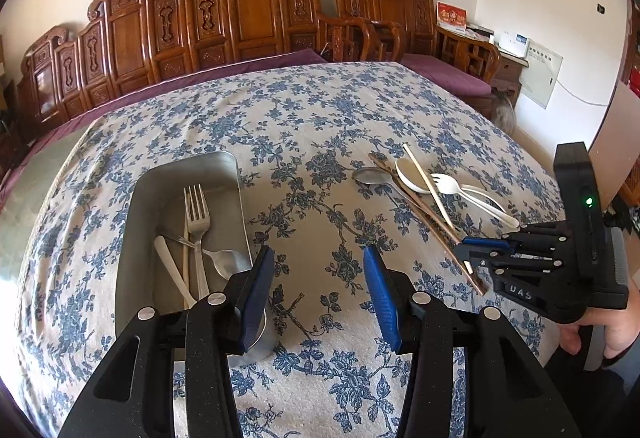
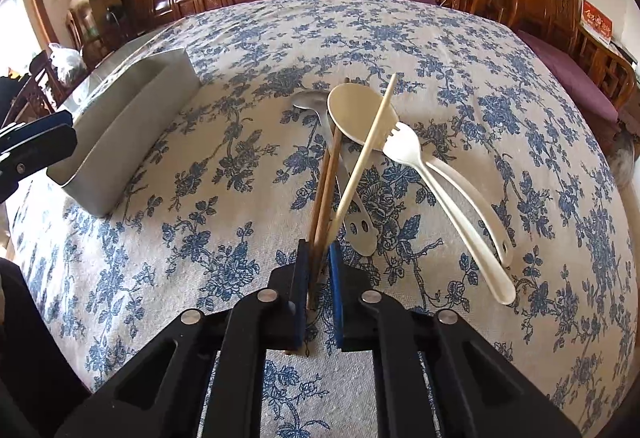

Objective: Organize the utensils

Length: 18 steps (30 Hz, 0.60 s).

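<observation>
Right wrist: right claw pinching brown chopsticks at near ends, tips away toward wall.

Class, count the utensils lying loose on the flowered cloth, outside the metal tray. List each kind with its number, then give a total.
Spoons: 2 (metal spoon, cream spoon)
Forks: 1 (cream fork)
Chopsticks: 3 (two brown chopsticks, one pale chopstick)
Total: 6
</observation>
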Tool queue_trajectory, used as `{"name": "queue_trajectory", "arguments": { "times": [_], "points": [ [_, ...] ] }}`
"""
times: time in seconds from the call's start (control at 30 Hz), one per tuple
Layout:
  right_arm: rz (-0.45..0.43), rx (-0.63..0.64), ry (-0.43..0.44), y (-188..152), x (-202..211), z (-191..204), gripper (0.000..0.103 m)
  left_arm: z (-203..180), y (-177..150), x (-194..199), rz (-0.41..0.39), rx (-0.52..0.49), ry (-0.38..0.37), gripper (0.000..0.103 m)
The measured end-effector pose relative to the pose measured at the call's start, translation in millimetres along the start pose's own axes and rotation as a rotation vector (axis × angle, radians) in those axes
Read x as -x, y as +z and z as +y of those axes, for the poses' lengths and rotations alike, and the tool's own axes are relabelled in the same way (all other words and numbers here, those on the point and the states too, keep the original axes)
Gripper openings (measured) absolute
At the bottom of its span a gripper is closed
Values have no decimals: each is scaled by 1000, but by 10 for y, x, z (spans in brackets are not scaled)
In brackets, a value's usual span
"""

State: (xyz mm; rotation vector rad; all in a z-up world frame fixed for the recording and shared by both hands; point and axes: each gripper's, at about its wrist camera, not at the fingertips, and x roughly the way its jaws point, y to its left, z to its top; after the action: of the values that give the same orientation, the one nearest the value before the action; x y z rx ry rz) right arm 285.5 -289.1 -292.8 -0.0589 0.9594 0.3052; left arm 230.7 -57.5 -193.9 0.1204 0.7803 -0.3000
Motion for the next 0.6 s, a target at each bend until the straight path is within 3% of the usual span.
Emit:
{"name": "queue_trajectory", "arguments": {
  "times": [0.33,0.6],
  "points": [
    [-99,-3,97,30,275,46,6,-50,-33,-36,15,-12,5,44],
    [-60,64,90,-8,178,240,6,-68,-46,-58,23,-20,9,44]
  ]
}}
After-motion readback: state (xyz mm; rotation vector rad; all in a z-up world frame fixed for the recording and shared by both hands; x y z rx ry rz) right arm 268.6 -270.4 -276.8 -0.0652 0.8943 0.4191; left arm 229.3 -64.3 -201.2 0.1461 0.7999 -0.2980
